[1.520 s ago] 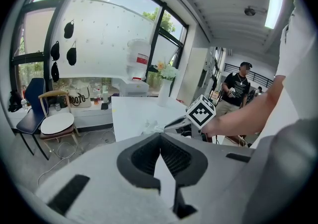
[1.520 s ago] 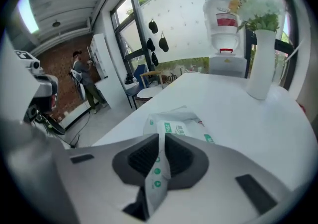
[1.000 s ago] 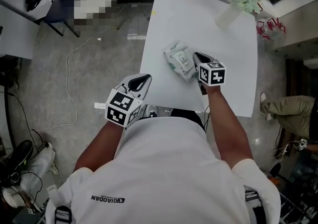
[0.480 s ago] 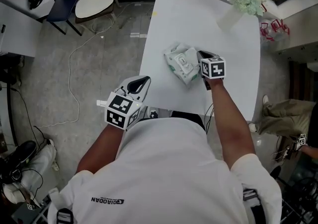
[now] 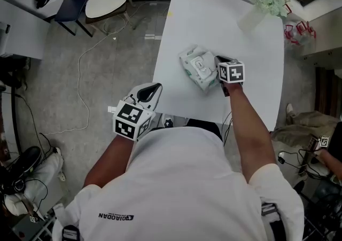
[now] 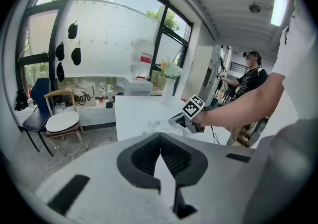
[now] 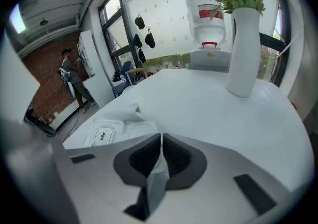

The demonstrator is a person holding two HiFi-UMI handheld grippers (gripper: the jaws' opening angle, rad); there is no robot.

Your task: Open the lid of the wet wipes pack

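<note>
Head view shows one wet wipes pack [image 5: 197, 67] and two closed, empty tools: left tool [image 5: 153, 88], right tool [image 5: 219, 60].

White rectangular tabletop [image 5: 214, 15], plain and smooth. Bears two items: one crumpled white-and-green soft plastic wet wipes pack [image 5: 199, 68], lying lid side up toward the near edge; one tall white vase [image 5: 250, 19] of pale flowers, upright near the far right corner.

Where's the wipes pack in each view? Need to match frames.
Head view: wipes pack at the centre of the table.
Left gripper view: small, on the table, just above the jaws.
Right gripper view: lower left, just beyond the jaws.
Shared landmark: the white vase of flowers.
</note>
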